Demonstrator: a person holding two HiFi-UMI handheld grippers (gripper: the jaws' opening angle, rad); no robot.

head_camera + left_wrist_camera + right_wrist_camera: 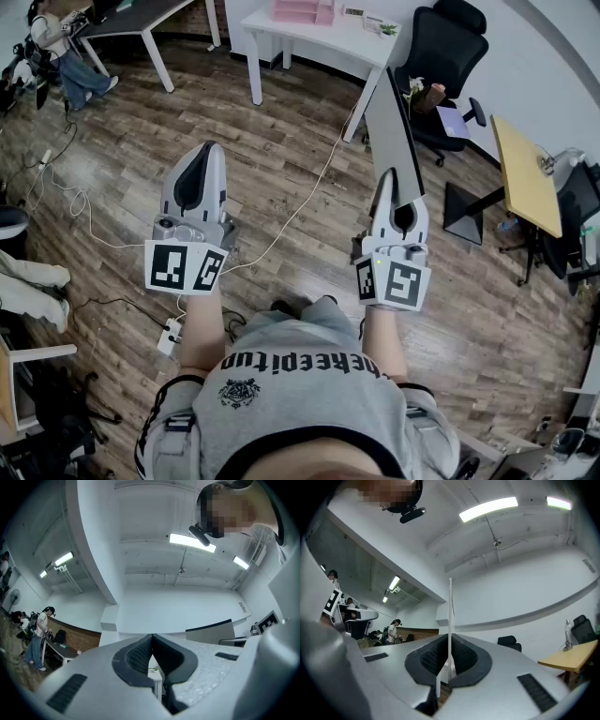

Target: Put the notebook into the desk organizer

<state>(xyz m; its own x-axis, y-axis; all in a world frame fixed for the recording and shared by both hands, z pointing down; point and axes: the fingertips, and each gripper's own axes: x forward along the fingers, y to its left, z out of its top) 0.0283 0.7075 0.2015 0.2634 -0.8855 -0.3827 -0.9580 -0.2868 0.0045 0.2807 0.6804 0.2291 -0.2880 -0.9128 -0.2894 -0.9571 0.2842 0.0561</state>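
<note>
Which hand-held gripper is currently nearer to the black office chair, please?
Right. The right hand-held gripper, clamping the notebook, sits just below-left of the chair; the left hand-held gripper is far across to its left.

The notebook [392, 127] stands in the right gripper [388, 186], right of the left gripper [206, 152]. Ahead, 1 organizer [302, 11] sits on a table [349, 42], with a chair [448, 52] to its right.

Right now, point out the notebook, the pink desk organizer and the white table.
notebook [387, 122]: head view, middle of its grey cover.
pink desk organizer [302, 12]: head view, its front wall.
white table [323, 37]: head view, bare part of its top.
</note>
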